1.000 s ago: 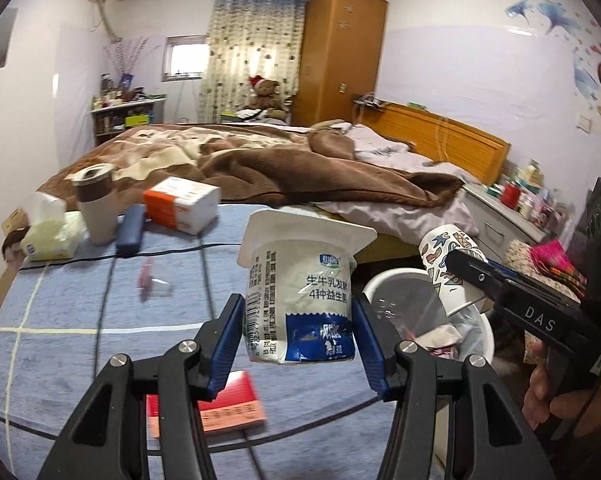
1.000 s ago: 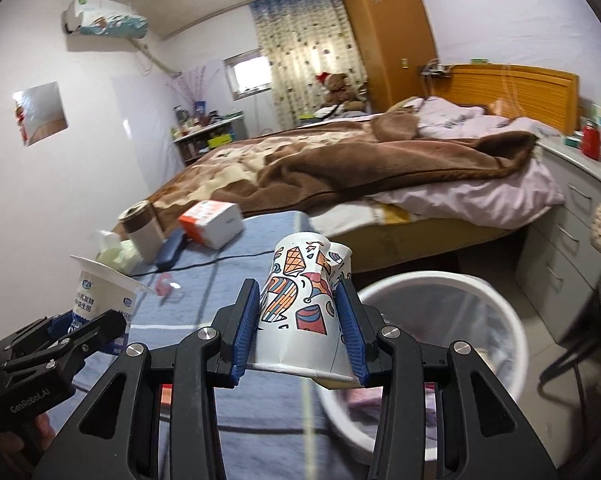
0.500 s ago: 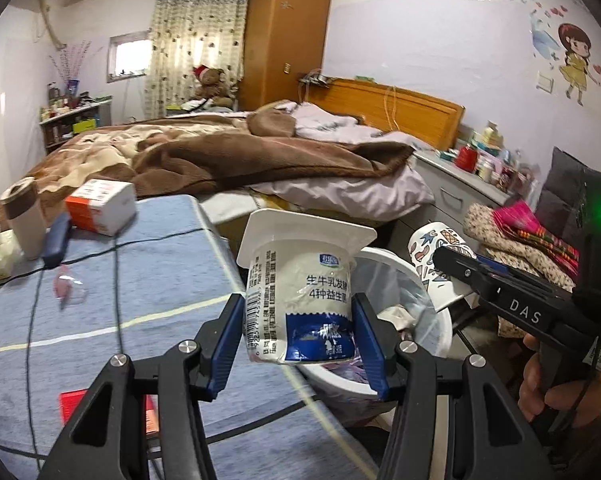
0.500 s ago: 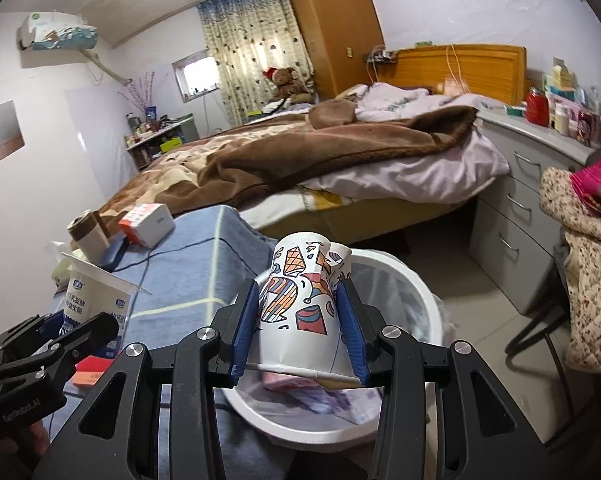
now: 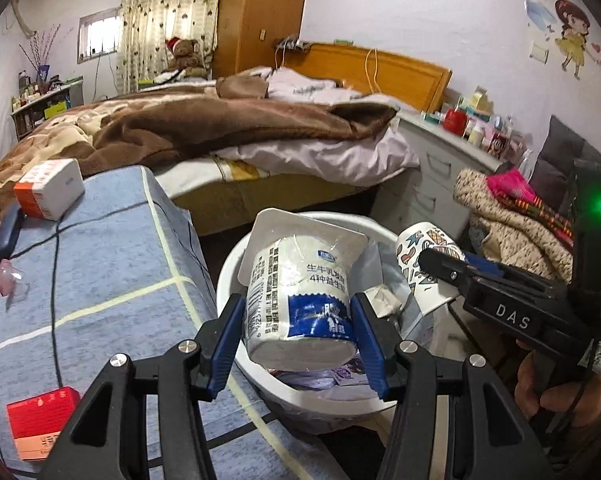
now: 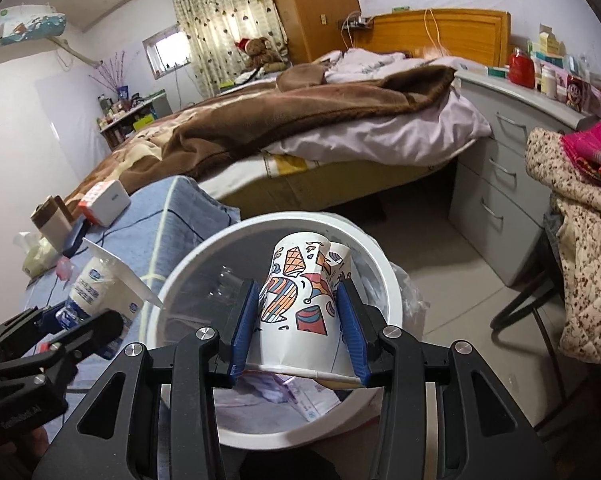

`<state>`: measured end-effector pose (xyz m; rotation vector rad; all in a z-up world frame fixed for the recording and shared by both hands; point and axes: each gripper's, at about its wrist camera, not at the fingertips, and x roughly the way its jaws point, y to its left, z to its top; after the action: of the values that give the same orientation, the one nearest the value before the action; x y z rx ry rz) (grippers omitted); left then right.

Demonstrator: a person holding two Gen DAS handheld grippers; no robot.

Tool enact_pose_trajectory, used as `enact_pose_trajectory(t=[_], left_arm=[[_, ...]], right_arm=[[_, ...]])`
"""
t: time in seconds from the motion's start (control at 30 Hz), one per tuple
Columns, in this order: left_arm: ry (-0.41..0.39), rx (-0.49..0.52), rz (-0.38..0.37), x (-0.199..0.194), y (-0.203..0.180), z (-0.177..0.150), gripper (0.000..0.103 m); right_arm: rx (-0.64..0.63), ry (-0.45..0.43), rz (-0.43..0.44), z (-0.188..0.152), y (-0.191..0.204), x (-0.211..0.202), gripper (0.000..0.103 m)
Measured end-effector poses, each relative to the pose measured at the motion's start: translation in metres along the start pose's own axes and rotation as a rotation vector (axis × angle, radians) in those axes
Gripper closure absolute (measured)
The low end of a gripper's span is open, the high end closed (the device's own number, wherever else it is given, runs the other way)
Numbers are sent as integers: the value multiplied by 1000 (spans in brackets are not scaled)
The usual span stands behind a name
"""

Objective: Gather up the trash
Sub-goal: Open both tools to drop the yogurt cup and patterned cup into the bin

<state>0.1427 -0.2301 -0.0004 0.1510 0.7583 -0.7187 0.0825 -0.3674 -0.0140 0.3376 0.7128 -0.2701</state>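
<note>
My left gripper (image 5: 296,336) is shut on a white and blue yogurt cup (image 5: 300,292), tilted, over the white trash bin (image 5: 228,276). My right gripper (image 6: 298,328) is shut on a crushed patterned paper cup (image 6: 300,304) above the same trash bin (image 6: 188,272), which holds wrappers and a plastic liner. The right gripper with the paper cup (image 5: 416,256) shows at the right of the left wrist view. The left gripper with the yogurt cup (image 6: 96,284) shows at the left of the right wrist view.
A blue cloth table (image 5: 100,272) stands left of the bin with a red packet (image 5: 40,420), an orange and white box (image 5: 48,188), a pink wrapper (image 5: 6,280) and a cable. A bed (image 5: 220,128), grey drawers (image 6: 496,172) and a chair with clothes (image 6: 572,240) surround the bin.
Both grippers have moved right and down, off the table to over the bin, each still holding its cup. The yogurt cup has tilted.
</note>
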Motion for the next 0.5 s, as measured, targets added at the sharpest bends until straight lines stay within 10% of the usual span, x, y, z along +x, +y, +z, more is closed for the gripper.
enact_pose_trajectory(t=[0.3,0.5], left_arm=[[25,9,-18,15,-6,2,38],[11,-18,-15,11,2,4,33]], right_arm=[[-23,34,-41,-1,-4,11,57],[1,28,-47,1,-9,9,36]])
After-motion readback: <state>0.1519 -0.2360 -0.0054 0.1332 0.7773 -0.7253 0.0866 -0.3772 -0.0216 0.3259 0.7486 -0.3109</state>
